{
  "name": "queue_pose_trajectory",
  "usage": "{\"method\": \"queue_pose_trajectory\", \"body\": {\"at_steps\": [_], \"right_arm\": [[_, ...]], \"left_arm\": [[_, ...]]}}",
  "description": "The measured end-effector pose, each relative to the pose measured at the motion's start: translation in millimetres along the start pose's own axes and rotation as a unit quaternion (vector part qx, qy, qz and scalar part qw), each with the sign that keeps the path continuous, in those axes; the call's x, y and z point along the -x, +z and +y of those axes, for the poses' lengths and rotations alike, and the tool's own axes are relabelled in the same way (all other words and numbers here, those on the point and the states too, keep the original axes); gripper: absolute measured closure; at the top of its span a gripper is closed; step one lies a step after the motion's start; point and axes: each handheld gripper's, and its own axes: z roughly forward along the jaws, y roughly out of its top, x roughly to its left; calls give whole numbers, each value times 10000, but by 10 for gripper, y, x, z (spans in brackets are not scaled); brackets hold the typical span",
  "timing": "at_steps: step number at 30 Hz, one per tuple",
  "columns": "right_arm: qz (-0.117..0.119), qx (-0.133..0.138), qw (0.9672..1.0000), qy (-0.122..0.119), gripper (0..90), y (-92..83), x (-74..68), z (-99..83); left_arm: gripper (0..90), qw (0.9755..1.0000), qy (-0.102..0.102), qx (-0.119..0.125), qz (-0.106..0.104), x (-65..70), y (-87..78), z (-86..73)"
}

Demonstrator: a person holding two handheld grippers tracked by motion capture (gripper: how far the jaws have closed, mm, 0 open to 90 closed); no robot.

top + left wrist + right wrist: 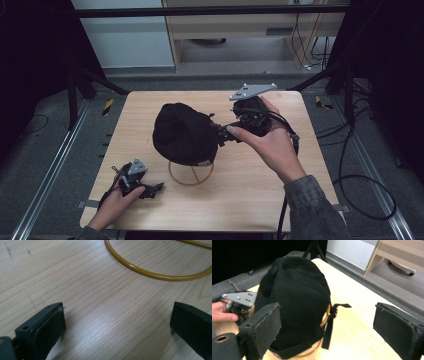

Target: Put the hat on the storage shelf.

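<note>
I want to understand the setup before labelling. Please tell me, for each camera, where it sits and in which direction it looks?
High view: above the person's side, looking forward and down on the table; both forearms and hands enter from below.
Left gripper view: on the left gripper, low over the tabletop; its open jaws, yellow ring.
Right gripper view: on the right gripper, facing the black cap; open jaws.
Shared: cap, ring.

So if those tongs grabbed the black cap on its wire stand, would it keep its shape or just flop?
The black cap looks like soft fabric with a loose strap dangling, so it would probably sag and fold once lifted. It seems light. The thin yellow wire stand under it looks slight, so a sideways push might tip or drag both together.
</note>
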Motion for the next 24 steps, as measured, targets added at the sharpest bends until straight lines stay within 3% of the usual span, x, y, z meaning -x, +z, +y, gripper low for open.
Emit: {"method": "queue_pose_trajectory", "body": {"at_steps": [11, 24], "right_arm": [[-221, 110, 9997, 25, 61, -201, 128, -288], [-496, -9, 9983, 322, 79, -370, 334, -726]], "left_arm": [[0, 10000, 14, -11, 2, -2, -1, 0], [0, 10000, 25, -32, 1, -2, -4, 0]]}}
